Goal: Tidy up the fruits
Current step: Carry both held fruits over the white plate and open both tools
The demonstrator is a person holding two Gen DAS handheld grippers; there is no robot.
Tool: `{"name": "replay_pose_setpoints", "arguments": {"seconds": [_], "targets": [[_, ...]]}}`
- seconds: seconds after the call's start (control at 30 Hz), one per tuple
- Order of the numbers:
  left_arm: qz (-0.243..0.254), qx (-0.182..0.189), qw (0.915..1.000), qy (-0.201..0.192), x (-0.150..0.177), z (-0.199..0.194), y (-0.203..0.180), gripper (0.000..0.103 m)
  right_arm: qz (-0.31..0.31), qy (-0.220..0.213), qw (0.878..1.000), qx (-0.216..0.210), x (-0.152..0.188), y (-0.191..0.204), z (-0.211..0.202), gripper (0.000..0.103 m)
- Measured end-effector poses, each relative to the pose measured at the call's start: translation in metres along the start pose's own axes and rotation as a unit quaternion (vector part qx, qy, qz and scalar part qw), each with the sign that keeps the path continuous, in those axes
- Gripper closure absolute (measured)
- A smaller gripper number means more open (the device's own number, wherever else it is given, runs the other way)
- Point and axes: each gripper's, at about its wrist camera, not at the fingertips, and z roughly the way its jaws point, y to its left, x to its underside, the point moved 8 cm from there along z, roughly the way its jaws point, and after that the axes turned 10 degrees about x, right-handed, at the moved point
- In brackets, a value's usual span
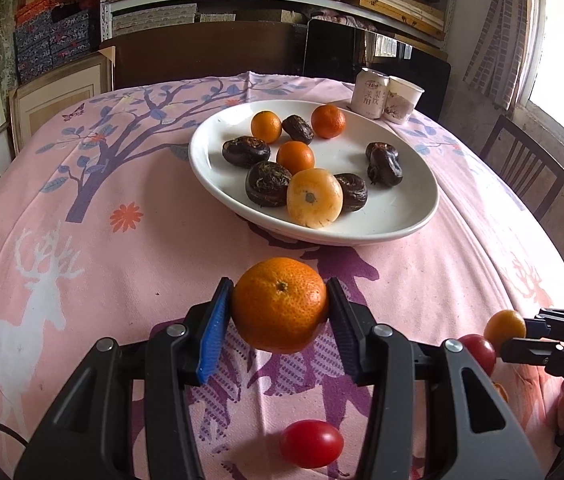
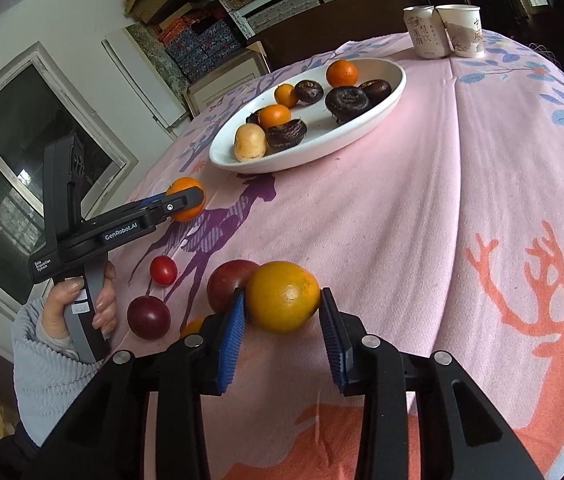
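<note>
Left wrist view shows the left gripper (image 1: 279, 306) clamped on a mandarin (image 1: 279, 304) at lower centre, seemingly mid-carry to the plate (image 1: 398, 216) above, while the right gripper (image 2: 282, 308) brackets an orange (image 2: 283, 297), grip unclear.

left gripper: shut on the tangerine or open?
Shut on it: both pads of the left gripper press the tangerine, held clear of the cloth.

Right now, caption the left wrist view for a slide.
Left gripper clamps a mandarin above the pink tablecloth, facing the fruit plate.
</note>
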Motion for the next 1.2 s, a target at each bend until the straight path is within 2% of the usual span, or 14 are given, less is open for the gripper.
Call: {"name": "replay_pose_setpoints", "arguments": {"seconds": [0.23,0.4,0.53,0.63,0.73,1.2], "targets": [[0.018,-0.002,0.9996,-0.023,-0.04,-0.009,-0.012,0.056,0.015,-0.043,0.999,0.015,-0.04,-0.006,-0.021,0.066],[0.038,-0.044,0.9975,-0.041,-0.07,-0.003,-0.019,0.056,0.012,-0.077,0.997,0.026,-0.092,0.002,-0.028,0.066],[0.047,-0.075,0.9946,-0.055,-0.087,0.004,-0.022,0.056,0.009,-0.103,0.993,0.065,-0.124,0.004,-0.022,0.066],[0.037,-0.081,0.9941,-0.061,-0.095,0.01,-0.018,0.056,0.009,-0.116,0.989,0.095,-0.139,0.004,-0.011,0.066],[0.028,-0.081,0.9944,-0.061,-0.099,0.019,-0.012,0.056,0.007,-0.12,0.986,0.112,-0.145,0.003,0.003,0.066],[0.019,-0.09,0.9946,-0.049,-0.103,0.047,0.006,0.056,-0.002,-0.098,0.987,0.131,-0.145,-0.004,0.04,0.066]]}}
